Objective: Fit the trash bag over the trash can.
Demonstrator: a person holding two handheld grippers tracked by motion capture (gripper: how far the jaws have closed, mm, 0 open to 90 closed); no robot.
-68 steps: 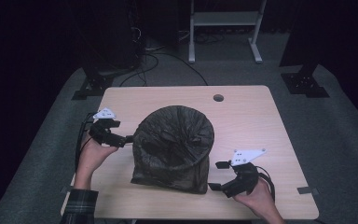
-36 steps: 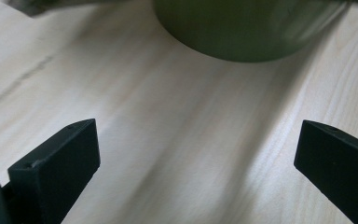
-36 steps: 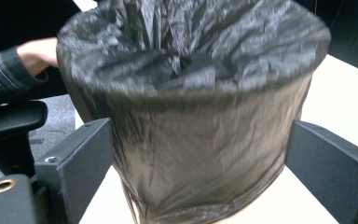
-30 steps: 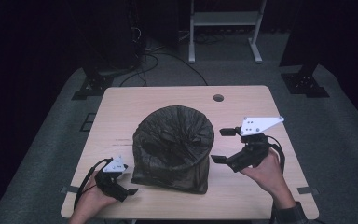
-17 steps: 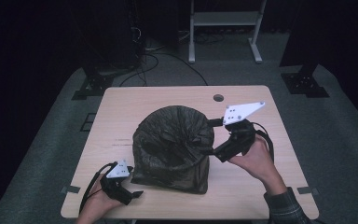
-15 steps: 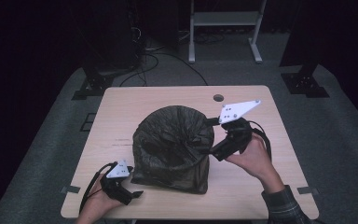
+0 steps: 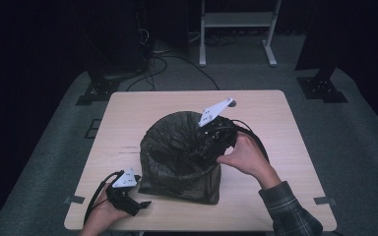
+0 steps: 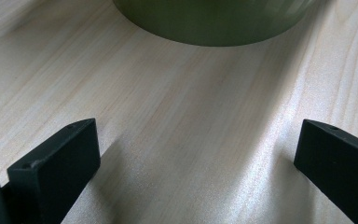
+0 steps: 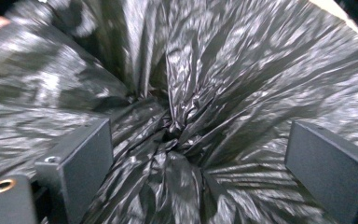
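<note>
A round bin lined with a crinkled black bag (image 7: 177,179) stands mid-table. Its olive-green base (image 8: 214,23) shows at the top of the left gripper view. My right gripper (image 7: 199,150) leans over the bin's right rim and points down into the bag, open. In the right gripper view, its jaws (image 9: 200,172) stand wide apart around the bag's bunched centre (image 9: 172,130) without touching it. My left gripper (image 7: 142,201) rests low at the table's front left, just short of the bin. It is open (image 8: 196,172) over bare wood.
The wooden table (image 7: 275,128) has free room on every side of the bin. A small round hole (image 7: 233,103) sits near the far edge. On the floor beyond are cables, two black stand bases (image 7: 98,91) (image 7: 322,88) and a white frame (image 7: 236,29).
My right gripper has swung left from beside the bin, over the rim and down into the bag. The left gripper earlier came from the bin's left to the front edge and now holds still.
</note>
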